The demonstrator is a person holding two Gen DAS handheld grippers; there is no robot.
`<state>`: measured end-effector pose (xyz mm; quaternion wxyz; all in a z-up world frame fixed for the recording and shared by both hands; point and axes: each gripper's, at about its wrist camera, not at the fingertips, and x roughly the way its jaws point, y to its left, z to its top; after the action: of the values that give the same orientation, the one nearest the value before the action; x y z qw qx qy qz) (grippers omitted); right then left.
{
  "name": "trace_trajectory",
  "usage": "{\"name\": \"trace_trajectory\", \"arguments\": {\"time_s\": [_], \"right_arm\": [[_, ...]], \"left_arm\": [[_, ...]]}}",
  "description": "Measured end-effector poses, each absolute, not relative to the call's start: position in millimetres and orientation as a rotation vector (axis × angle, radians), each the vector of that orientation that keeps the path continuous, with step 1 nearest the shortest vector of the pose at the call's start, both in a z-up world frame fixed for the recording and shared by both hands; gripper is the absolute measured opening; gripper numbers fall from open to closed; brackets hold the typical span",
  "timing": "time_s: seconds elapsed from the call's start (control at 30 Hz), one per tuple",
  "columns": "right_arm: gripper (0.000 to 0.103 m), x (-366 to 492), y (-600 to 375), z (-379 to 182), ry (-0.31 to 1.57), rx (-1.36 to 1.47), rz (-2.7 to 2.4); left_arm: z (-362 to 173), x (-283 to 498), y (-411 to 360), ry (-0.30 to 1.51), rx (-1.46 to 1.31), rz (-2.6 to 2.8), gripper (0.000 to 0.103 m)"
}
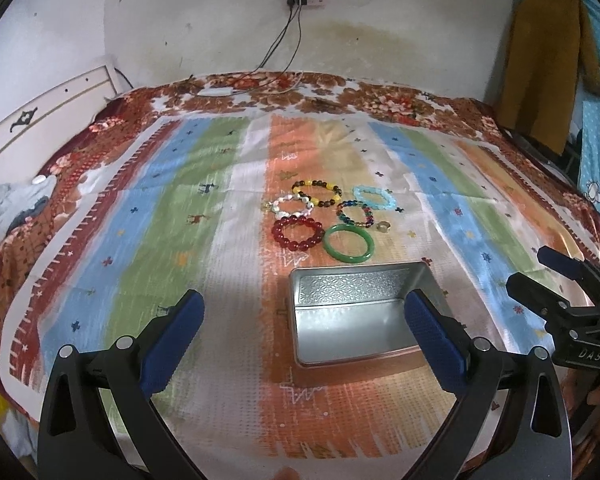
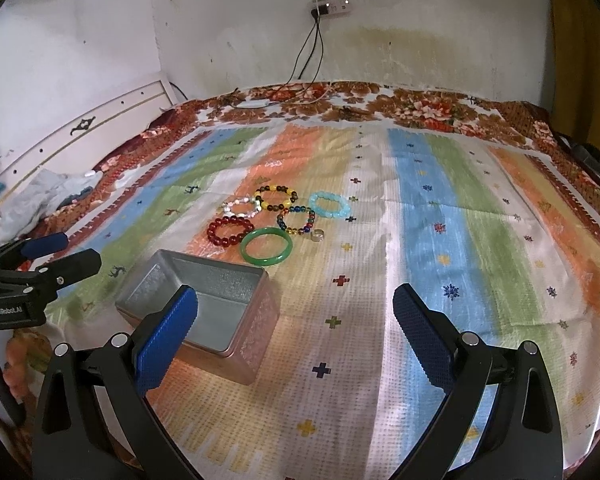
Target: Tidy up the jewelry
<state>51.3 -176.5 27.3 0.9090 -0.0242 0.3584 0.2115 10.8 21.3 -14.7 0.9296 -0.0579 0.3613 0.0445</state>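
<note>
Bed (image 1: 140, 240) with striped cloth. Bracelets (image 1: 298, 234) clustered just beyond empty tin box (image 1: 356, 320). Left hand-held gripper (image 1: 304, 340) and right hand-held gripper (image 2: 296, 340) wide, empty. Nothing boxed yet; next, probably reach nearest green bangle (image 2: 266, 246).

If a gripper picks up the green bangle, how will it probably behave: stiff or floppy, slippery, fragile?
The green bangle is one smooth solid ring, not beads, so it probably stays stiff. Its glossy surface may slip between the fingers. It looks like jade or glass, so a drop into the metal tin might chip it.
</note>
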Motion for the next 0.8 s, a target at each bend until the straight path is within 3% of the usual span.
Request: {"name": "trace_trajectory", "arguments": {"time_s": [0.8], "right_arm": [[0.099, 90, -165, 34, 0.761, -0.086, 0.419]], "left_arm": [[-15, 58, 37, 0.798, -0.144, 0.078, 0.098]]}}
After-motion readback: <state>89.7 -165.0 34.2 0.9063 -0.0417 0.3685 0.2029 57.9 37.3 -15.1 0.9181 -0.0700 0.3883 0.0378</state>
